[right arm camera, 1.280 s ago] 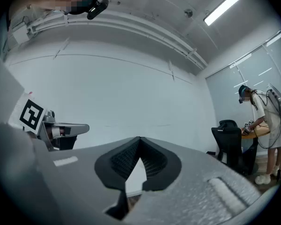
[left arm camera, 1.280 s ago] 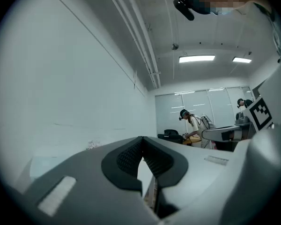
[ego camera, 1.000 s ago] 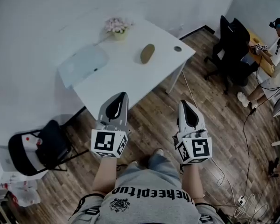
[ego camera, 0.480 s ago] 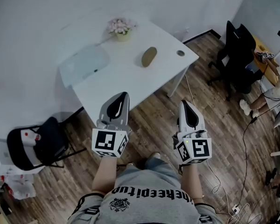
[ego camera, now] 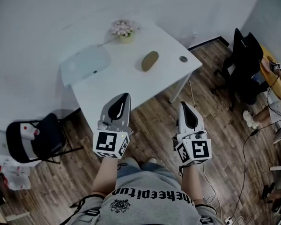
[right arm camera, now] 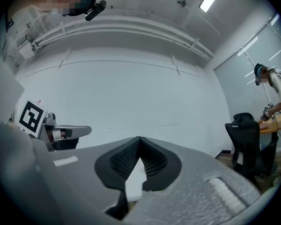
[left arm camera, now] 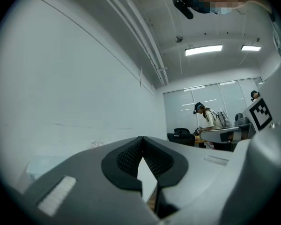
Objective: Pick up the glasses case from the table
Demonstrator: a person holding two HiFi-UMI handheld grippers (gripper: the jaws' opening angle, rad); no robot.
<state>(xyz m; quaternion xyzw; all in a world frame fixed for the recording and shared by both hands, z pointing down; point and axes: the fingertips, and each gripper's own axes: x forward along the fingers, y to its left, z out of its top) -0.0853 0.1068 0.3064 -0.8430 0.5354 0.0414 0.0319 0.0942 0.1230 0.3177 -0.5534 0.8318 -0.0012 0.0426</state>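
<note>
An olive-brown oval glasses case (ego camera: 149, 60) lies on the white table (ego camera: 131, 86), toward its far right part. My left gripper (ego camera: 123, 96) is shut and empty, its tips over the table's near edge. My right gripper (ego camera: 183, 105) is shut and empty too, held over the wooden floor right of the table. Both stay well short of the case. In the left gripper view the jaws (left arm camera: 142, 139) meet at the tips; the same shows in the right gripper view (right arm camera: 138, 139).
A small pot of pink flowers (ego camera: 123, 30) and a pale laptop (ego camera: 85, 65) sit at the table's far side. A round cable hole (ego camera: 183, 58) is near the right corner. A black chair (ego camera: 35, 141) stands left, an office chair (ego camera: 246, 67) right.
The table and case have slid slightly right and down in the head view as I came closer. Both grippers stay shut and keep their pose.
</note>
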